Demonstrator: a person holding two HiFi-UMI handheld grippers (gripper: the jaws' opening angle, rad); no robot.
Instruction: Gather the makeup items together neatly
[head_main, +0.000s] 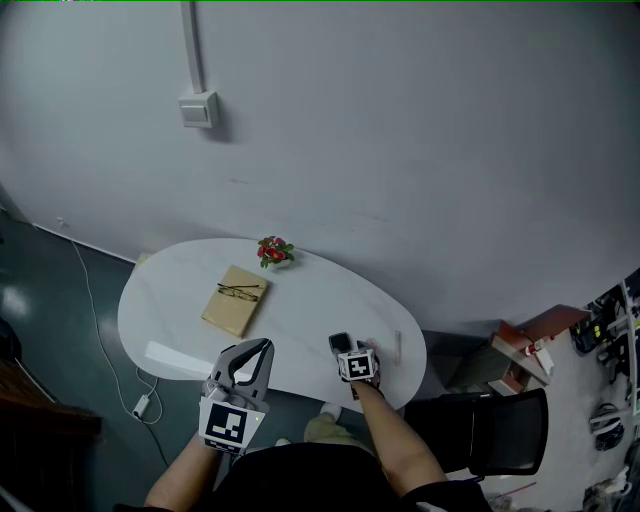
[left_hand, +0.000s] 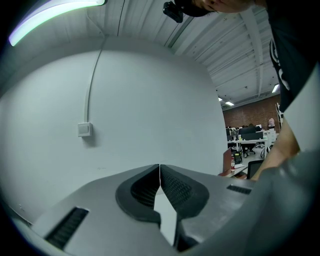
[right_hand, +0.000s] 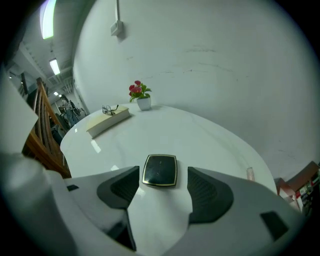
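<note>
Compact (right_hand: 160, 170), black with a gold rim, lies flat and closed on the white table (right_hand: 200, 135), close to its near edge. The right gripper (right_hand: 163, 172) is lowered right behind the compact, its jaws spread wide to either side of the near end of the case; whether either pad touches it cannot be told. To the right of the compact, near the rim, rests a small pale pink tube (right_hand: 249, 173), well apart from it.

To the left of the compact, the left gripper (left_hand: 159, 170) is held up above the near edge. Its jaws are pressed together with nothing between them, and it points at the wall rather than down at the tabletop.

Beyond the compact and to its left lies a tan book (right_hand: 107, 121) with a pair of glasses (right_hand: 110, 108) resting on its cover. Farther still from the compact, by the back edge, stands a little white pot of red flowers (right_hand: 143, 102). Behind everything rises a plain grey wall (right_hand: 210, 60) carrying a white socket box (left_hand: 84, 129) with a conduit running up from it.
</note>
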